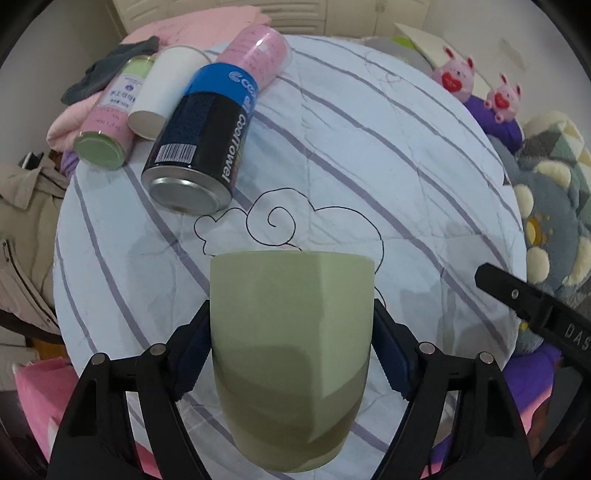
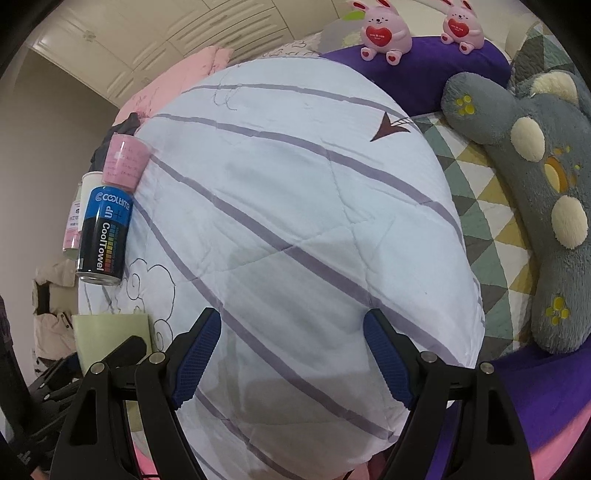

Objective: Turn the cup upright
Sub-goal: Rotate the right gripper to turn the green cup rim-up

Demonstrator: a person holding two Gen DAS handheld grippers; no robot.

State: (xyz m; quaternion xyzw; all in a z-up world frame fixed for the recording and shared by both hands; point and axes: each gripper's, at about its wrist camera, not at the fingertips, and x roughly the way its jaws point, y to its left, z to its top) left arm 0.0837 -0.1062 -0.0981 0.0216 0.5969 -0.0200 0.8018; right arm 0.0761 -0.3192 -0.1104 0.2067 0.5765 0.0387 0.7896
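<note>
A pale green cup (image 1: 291,354) fills the bottom centre of the left wrist view, its wide rim end pointing away from the camera. My left gripper (image 1: 291,350) is shut on the green cup, with the blue pads pressed against both of its sides, above the white striped quilt (image 1: 369,166). The cup also shows at the left edge of the right wrist view (image 2: 110,339), with the left gripper's black fingers across it. My right gripper (image 2: 291,354) is open and empty over the quilt (image 2: 295,221), to the right of the cup.
A black and blue CoolTowel can (image 1: 201,144), a white cup (image 1: 162,92), a pink canister (image 1: 255,51) and a pink and green canister (image 1: 110,118) lie at the quilt's far left. A grey plush toy (image 2: 535,206) and pink bunny toys (image 2: 384,33) lie to the right.
</note>
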